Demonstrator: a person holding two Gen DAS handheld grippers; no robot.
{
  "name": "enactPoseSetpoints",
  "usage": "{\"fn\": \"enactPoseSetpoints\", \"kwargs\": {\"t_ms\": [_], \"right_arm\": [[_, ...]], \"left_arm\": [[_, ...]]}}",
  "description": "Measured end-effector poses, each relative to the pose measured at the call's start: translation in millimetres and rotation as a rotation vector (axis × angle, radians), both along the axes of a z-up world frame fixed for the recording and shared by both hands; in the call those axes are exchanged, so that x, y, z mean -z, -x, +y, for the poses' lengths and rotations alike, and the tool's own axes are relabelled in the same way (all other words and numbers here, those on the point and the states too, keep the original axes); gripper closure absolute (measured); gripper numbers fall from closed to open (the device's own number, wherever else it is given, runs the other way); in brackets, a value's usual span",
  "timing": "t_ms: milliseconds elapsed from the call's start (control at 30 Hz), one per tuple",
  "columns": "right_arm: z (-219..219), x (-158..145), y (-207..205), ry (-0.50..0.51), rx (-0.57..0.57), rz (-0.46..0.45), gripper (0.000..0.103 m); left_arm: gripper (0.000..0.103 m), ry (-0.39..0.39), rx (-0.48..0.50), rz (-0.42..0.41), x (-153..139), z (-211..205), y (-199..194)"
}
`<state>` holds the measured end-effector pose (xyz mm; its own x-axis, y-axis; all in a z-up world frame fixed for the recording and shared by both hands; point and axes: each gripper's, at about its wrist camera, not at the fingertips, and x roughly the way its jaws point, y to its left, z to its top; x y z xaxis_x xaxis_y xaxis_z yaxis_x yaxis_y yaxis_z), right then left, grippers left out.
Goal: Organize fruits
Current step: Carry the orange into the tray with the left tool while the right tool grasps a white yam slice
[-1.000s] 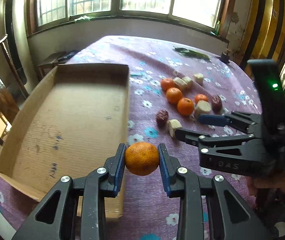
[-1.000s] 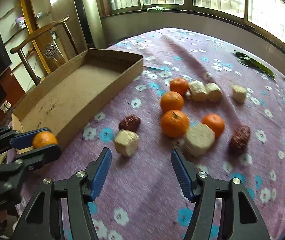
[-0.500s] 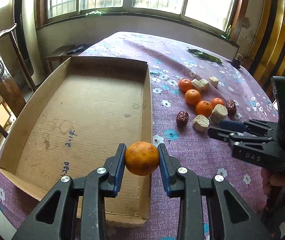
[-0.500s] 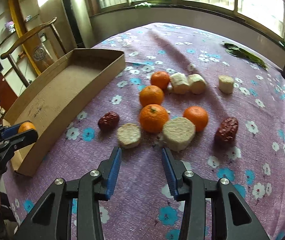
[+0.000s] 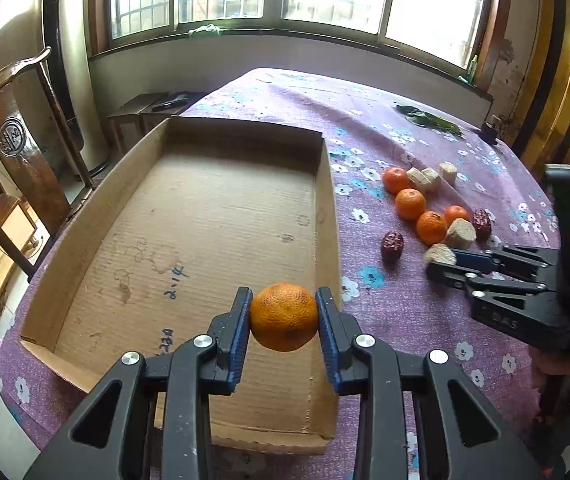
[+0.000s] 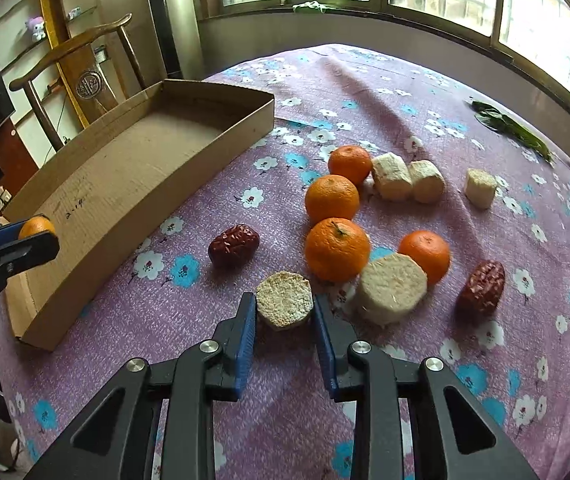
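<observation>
My left gripper (image 5: 284, 316) is shut on an orange (image 5: 284, 317) and holds it above the near right part of the shallow cardboard box (image 5: 101, 208). My right gripper (image 6: 284, 312) has its jaws on both sides of a pale round sugarcane piece (image 6: 284, 299) that lies on the purple cloth; both pads sit against it. Several oranges (image 6: 337, 249), more sugarcane pieces (image 6: 391, 289) and two red dates (image 6: 234, 245) lie just beyond. The right gripper also shows in the left wrist view (image 5: 445, 262).
The box (image 6: 221, 152) lies left of the fruit pile, its inside bare. A wooden chair (image 6: 73, 68) stands behind the table's left edge. Green leaves (image 6: 513, 130) lie at the far right. The flowered tablecloth (image 6: 405, 92) covers the round table.
My left gripper has carried the orange leftward from over the cloth to above the box. My right gripper has moved forward and narrowed its jaws around the sugarcane piece.
</observation>
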<state>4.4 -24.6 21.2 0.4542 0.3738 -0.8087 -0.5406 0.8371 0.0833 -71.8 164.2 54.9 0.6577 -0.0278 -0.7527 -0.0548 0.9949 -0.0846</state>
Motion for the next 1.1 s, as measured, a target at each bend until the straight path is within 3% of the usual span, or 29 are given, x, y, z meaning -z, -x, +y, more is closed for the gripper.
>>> {"fn": "enactPoseSetpoints", "kwargs": {"t_ms": [300,567,767,1100], "right_arm": [[26,-39,-4,-0.069,-0.091,-0.027,0.072],[89,-52,-15,-0.092,-0.200,-0.044,0.072],[121,-45,-30,-0.058,-0.216,-0.031,0.072],[151,-13,-28,0.001,-0.256,0.018,0.072]], "left_arm": [[0.072,-0.084,-0.053,0.005,-9,19,-29],[0.072,-0.103,-0.098,0.003,-13,40,-60],[0.072,-0.083,-0.141,0.040,-5,59,-76],[0.072,-0.098,-0.165,0.088,15,74,-73]]}}
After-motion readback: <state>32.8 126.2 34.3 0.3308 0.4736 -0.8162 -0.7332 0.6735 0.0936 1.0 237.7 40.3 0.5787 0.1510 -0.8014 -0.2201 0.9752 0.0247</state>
